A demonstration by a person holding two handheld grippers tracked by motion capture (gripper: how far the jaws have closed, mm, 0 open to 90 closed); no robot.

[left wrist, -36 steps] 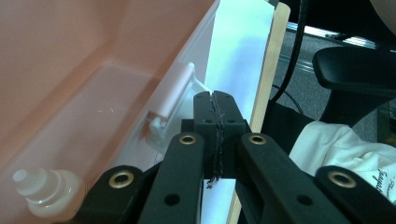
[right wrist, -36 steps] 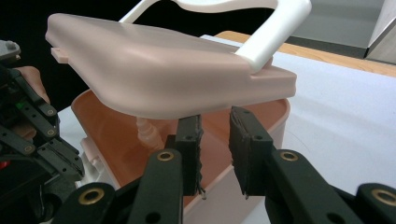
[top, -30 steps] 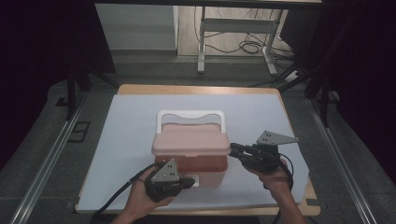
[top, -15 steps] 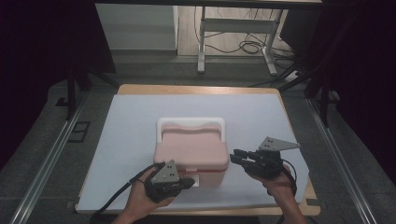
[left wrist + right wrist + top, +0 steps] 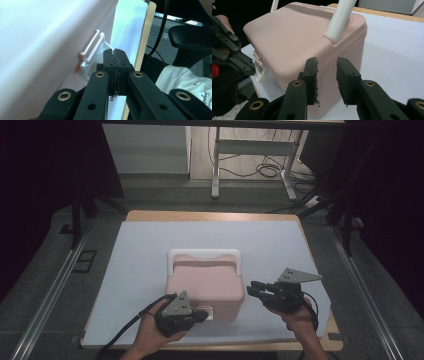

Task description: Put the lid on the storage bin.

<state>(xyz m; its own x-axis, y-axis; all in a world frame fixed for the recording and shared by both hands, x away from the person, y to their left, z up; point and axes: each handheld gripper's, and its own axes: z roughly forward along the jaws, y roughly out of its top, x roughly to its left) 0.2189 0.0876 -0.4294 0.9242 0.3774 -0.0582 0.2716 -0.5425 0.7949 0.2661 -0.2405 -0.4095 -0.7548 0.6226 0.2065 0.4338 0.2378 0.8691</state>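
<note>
A pink box (image 5: pixel 205 280) with a white handle (image 5: pixel 204 254) stands in the middle of the white mat (image 5: pixel 140 250). In the high view my left gripper (image 5: pixel 202 316) is at the box's near face. The left gripper view shows this gripper (image 5: pixel 115 53) shut on a thin tab of the white latch (image 5: pixel 91 53). My right gripper (image 5: pixel 257 290) is by the box's right side. Seen in its own view, the right gripper (image 5: pixel 327 62) stands open with nothing between the jaws, a little short of the box's corner (image 5: pixel 299 35). The handle (image 5: pixel 339 20) rises from the lid.
The mat covers a wooden tabletop whose edge (image 5: pixel 210 215) shows at the far side. Metal rails (image 5: pixel 50 290) run along both sides. A desk frame and cables (image 5: pixel 250 165) sit on the floor beyond. A person's white shirt (image 5: pixel 185 77) is close behind the near edge.
The box now shows more of its lid and sits lower and nearer in the high view. My right gripper has drawn back slightly from its right side. The left gripper stays at the front latch.
</note>
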